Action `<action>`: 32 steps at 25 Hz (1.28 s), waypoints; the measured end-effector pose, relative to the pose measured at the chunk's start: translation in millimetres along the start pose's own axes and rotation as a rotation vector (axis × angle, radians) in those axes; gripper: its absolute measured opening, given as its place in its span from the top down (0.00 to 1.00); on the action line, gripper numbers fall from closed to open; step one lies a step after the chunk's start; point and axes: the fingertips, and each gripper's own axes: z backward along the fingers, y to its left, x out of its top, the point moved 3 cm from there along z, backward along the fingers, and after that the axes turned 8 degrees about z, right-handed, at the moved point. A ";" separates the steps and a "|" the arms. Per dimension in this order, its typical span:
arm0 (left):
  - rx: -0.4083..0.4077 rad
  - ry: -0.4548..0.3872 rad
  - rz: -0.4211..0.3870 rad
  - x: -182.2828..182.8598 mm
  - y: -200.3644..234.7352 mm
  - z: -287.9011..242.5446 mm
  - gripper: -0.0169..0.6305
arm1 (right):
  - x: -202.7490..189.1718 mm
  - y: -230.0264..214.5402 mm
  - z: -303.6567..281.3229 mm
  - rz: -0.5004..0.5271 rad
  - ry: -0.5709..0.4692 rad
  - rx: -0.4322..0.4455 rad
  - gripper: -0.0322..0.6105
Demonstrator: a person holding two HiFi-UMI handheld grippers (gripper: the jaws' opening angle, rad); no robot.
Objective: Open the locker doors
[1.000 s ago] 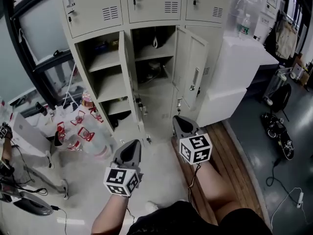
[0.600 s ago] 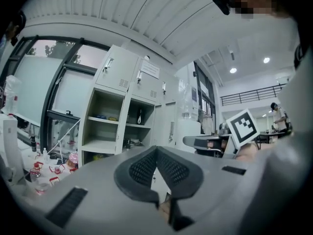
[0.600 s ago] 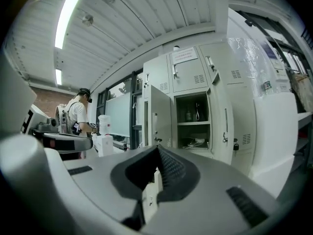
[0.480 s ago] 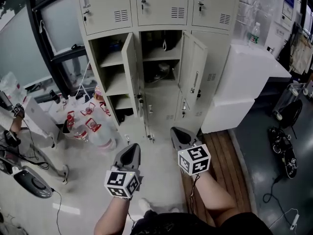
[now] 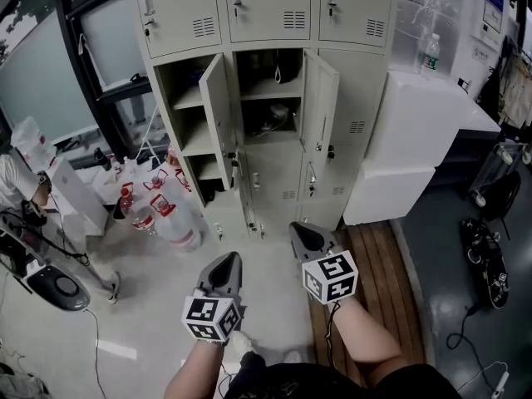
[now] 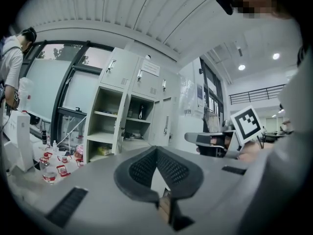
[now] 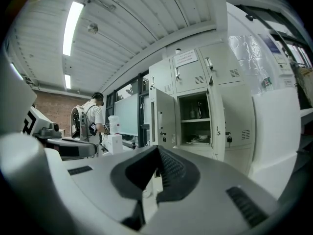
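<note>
Two hand-held grippers sit low over the floor, side by side and apart, both aimed at the locker bank [image 5: 359,98]. The left gripper [image 5: 226,263] has its jaws pressed together with nothing between them, and the right gripper [image 5: 298,233] is likewise closed and empty. Each carries its marker cube behind the jaws. A wooden strip [image 5: 378,264] runs along the floor under the right forearm.

Ahead, well apart from both grippers, the locker bank stands at the floor's far edge. Two of its doors are swung out: the left open door [image 5: 213,106] beside a shelved compartment, and the right open door [image 5: 321,106] beside the middle compartment, where something dark hangs. The top row of doors [image 5: 264,7] is closed. Water jugs [image 5: 176,223] cluster on the floor by the bank's lower left corner. A white cabinet [image 5: 416,140] adjoins its right side, with a bottle [image 5: 430,53] on top. A person [image 5: 15,181] stands at the floor's left edge.
</note>
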 end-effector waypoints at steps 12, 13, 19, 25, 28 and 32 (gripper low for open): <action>0.004 -0.014 -0.007 -5.1 -16.8 17.0 0.97 | -4.8 15.6 19.6 -0.011 -0.004 0.025 0.95; 0.005 -0.015 -0.007 -4.4 -16.2 17.4 0.97 | -4.3 16.6 19.4 -0.011 -0.005 0.026 0.95; 0.006 -0.022 -0.012 -0.8 -17.7 17.8 0.97 | -2.7 19.8 19.5 -0.004 -0.006 0.036 0.95; 0.001 -0.024 -0.010 -0.6 -19.3 18.7 0.97 | -0.8 21.2 20.5 -0.001 -0.011 0.037 0.95; 0.001 -0.023 -0.013 -0.2 -20.2 17.8 0.97 | -0.5 20.6 20.2 0.000 -0.011 0.040 0.95; 0.001 -0.025 -0.016 1.4 -21.2 18.0 0.97 | 0.5 20.3 20.8 0.000 -0.012 0.041 0.95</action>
